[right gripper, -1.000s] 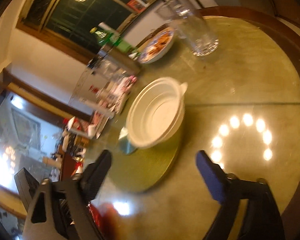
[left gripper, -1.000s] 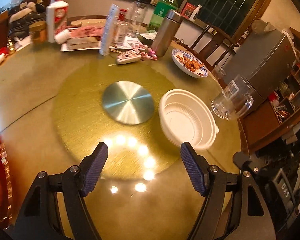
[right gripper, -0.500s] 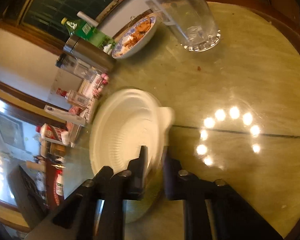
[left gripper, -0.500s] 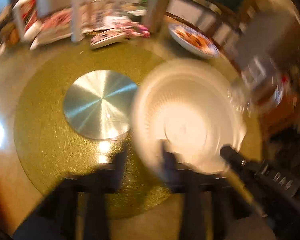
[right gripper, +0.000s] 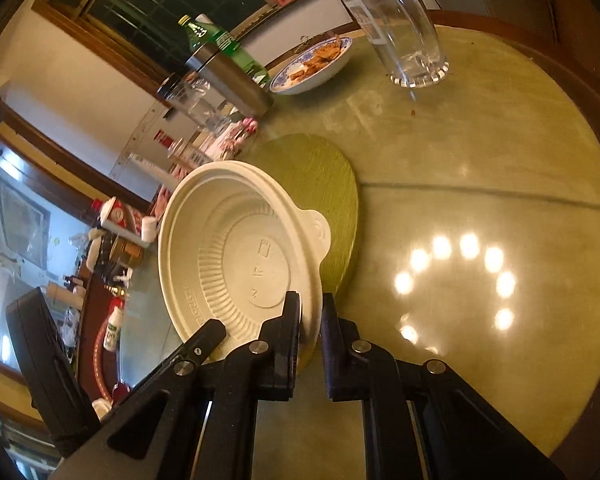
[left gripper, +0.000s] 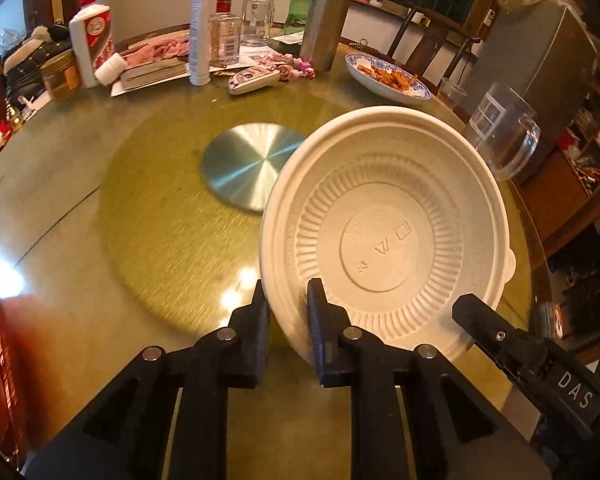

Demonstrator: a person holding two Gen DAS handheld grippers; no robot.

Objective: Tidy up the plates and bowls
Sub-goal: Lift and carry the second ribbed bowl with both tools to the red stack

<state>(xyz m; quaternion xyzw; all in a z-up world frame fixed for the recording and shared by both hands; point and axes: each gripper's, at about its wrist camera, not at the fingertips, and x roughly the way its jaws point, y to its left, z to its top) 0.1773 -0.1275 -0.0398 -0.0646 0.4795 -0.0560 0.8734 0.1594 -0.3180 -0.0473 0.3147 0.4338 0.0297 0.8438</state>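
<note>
While both claws pinched opposite rim edges of the white disposable bowl [left gripper: 384,236], left gripper [left gripper: 286,300] and right gripper [right gripper: 310,312] held it over the green turntable [left gripper: 172,216]; unequal pulls risked buckling the rim or striking the glass pitcher [left gripper: 504,136].

Warm, dim indoor light w/ a yellow cast. A ring of lamp reflections glares off the glossy bench [right gripper: 480,152] — strongest in the right wrist view. Heavy fisheye bending, black vignette at corners. Both views mostly sharp; slight blur on far clutter.
</note>
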